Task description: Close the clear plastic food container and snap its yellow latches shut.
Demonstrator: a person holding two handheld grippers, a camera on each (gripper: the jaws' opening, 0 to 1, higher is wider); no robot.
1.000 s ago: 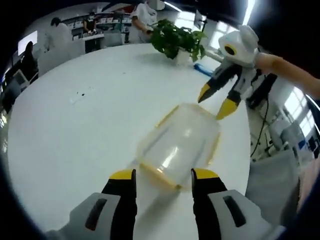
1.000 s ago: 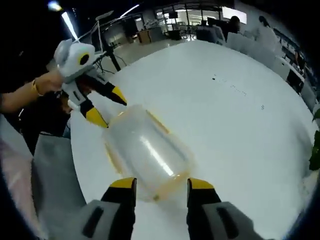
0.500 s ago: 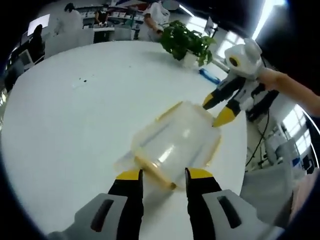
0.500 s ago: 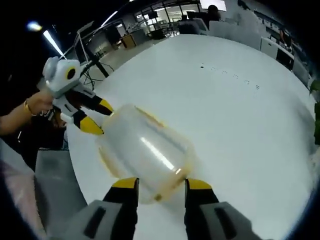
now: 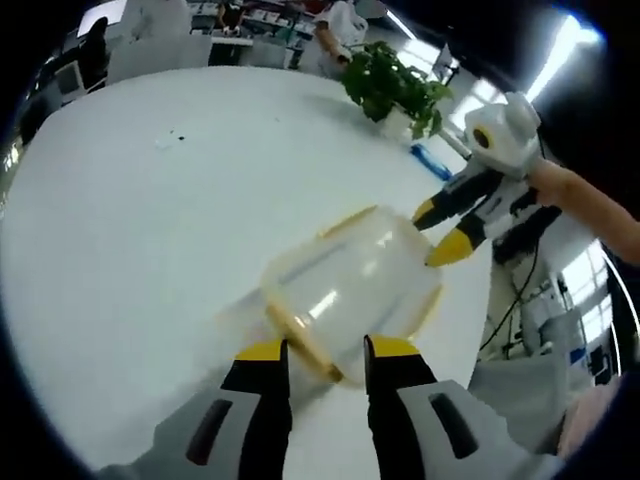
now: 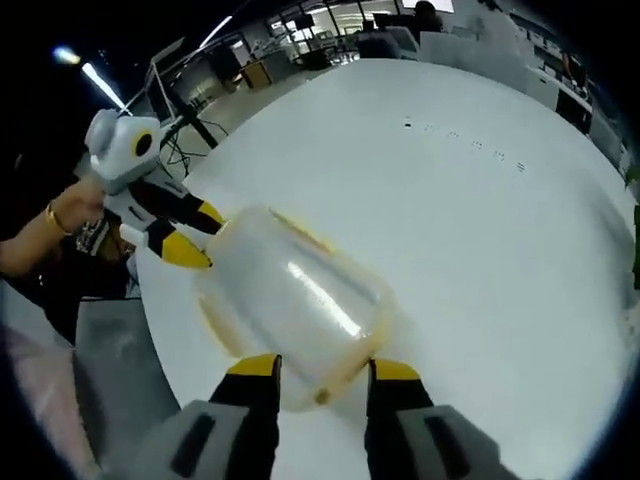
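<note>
A clear plastic food container (image 5: 350, 285) with yellow latches lies on the white round table (image 5: 150, 230). My left gripper (image 5: 325, 352) is open at its near end, and a yellow latch (image 5: 300, 335) sits between the jaws. At the far end the right gripper (image 5: 437, 232) is open, its yellow tips touching or nearly touching the container's rim. In the right gripper view the container (image 6: 290, 295) lies just ahead of my right gripper (image 6: 322, 368), whose jaws straddle its near yellow rim. The left gripper (image 6: 197, 235) stands open at the opposite end, held by a hand.
A potted green plant (image 5: 390, 85) and a blue object (image 5: 430, 160) stand at the table's far edge. Several people are at desks beyond. A grey chair back (image 6: 110, 370) is close to the table edge by the container. Black marks (image 6: 470, 145) dot the table.
Both grippers' jaws have narrowed around the container's ends, the left more than the right. Both cameras shifted slightly closer; the container stays where it was.
</note>
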